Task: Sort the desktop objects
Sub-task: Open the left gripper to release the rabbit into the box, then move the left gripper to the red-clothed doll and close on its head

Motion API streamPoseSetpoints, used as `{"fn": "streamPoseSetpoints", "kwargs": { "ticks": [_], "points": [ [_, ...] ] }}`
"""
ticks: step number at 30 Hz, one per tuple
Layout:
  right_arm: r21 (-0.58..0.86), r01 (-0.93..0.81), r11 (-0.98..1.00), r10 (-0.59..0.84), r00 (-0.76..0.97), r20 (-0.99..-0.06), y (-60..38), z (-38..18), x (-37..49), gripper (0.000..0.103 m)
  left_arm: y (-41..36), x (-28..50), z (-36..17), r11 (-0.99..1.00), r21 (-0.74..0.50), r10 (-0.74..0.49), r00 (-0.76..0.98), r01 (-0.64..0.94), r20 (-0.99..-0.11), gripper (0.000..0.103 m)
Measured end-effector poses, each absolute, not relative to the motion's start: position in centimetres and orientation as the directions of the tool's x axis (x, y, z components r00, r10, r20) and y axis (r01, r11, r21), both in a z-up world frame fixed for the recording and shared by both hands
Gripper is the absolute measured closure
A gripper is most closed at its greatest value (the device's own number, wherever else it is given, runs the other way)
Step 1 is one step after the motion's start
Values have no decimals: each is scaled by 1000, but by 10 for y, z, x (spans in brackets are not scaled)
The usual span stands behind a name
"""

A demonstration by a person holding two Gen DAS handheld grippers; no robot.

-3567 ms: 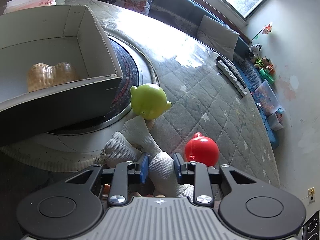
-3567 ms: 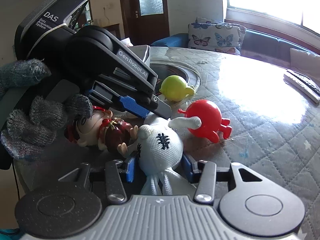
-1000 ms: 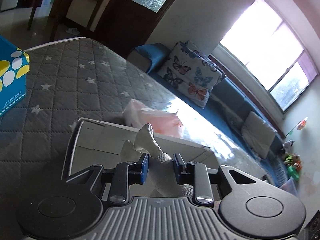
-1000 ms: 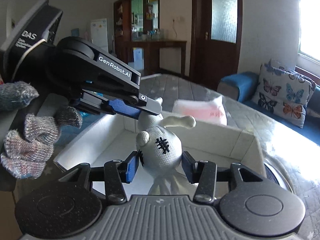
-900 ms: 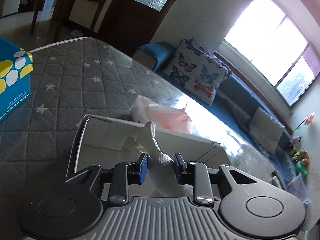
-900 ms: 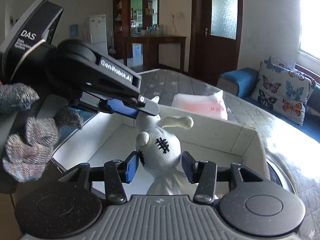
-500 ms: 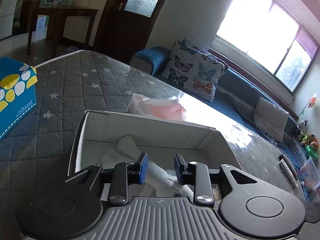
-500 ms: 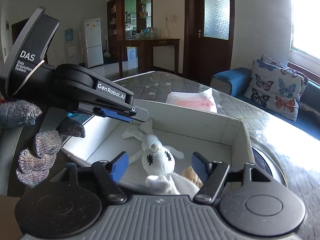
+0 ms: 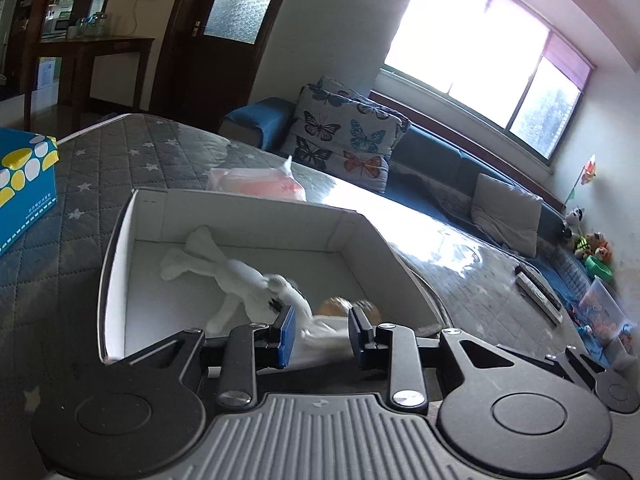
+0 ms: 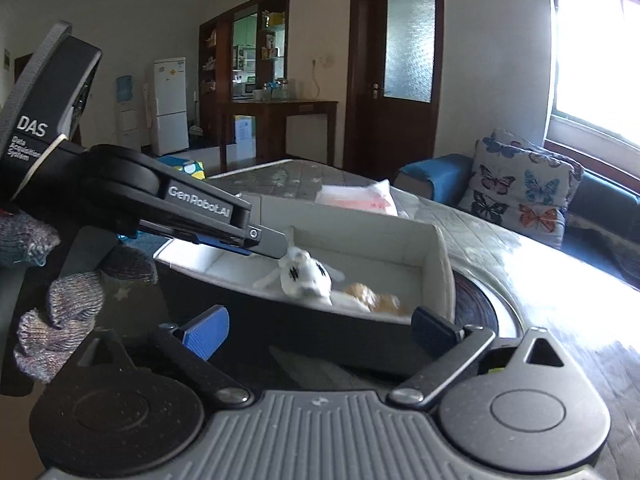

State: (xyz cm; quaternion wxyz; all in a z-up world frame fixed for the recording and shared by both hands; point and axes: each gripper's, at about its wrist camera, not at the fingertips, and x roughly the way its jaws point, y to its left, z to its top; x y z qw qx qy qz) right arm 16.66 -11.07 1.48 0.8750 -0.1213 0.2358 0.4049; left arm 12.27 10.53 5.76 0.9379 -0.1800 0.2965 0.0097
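Inside the white box (image 9: 248,216) lies the white rabbit doll (image 9: 240,280); above it the left gripper (image 9: 322,332) and right gripper (image 10: 320,328) both gape, gripping nothing.

In the right wrist view, the left gripper (image 10: 276,246) carries two legible markings: white lettering reading "GenRobot.AI" along its black finger arm, and "DAS" with the smaller lines "Data Acquisition System" beneath it on the grey housing at the upper left. The blue tissue box (image 9: 24,184) at the left edge of the left wrist view has a line of small white print low on its side, too small to read, and the red print on the pink tissue pack (image 9: 260,182) behind the white box is likewise illegible.
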Motion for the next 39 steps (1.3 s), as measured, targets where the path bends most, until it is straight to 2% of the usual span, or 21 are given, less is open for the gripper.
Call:
{"fn": "streamPoseSetpoints", "kwargs": {
  "ticks": [11, 17, 39],
  "points": [
    [-25, -716, 698, 611, 613, -501, -149, 6, 138, 0, 75, 101, 44, 952, -295, -111, 803, -84, -586, 71],
    [30, -683, 730, 607, 628, -488, -166, -2, 131, 0, 62, 96, 35, 962, -266, -113, 785, -67, -608, 72],
    [107, -654, 749, 587, 580, -565, -170, -34, 130, 0, 44, 85, 13, 965, -255, -136, 716, -60, -684, 71]
  ]
}}
